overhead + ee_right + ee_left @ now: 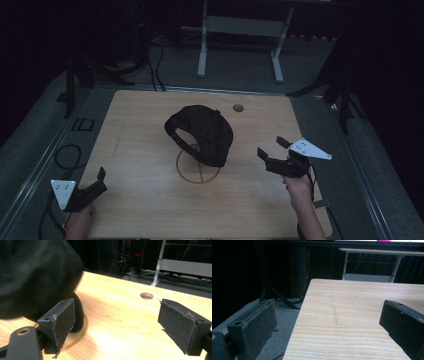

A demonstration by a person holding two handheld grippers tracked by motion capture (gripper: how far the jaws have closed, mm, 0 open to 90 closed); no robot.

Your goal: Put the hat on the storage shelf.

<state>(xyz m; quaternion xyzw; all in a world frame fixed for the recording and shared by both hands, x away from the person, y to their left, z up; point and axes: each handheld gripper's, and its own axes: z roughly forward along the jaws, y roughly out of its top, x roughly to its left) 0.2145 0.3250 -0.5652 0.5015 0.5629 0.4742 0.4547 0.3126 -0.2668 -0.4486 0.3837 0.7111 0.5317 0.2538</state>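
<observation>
Wooden table is lying under the high view, its four edges all showing, with grey floor running along both sides and a white-legged desk frame standing beyond the far edge. Bare board is stretching across the left half and along the near edge, so open room is lying wide on the left and in front of both tools. A black cap is sitting near the middle of the table, its lower part overlapping a thin ring mark drawn on the wood; the adjuster strap is facing left. A small round hole is sitting in the board near the far edge, well apart from the cap. A faint streak is running along the grain in the left gripper view. The right gripper is hovering to the right of the cap, jaws spread wide and pointing toward it, apart from it; in the right gripper view the cap is looming just beyond the one jaw, blurred. The right hand is gripping the tool from below. The left gripper is sitting at the near left corner, jaws spread, straddling the table's left edge in its own view, holding nothing.
</observation>
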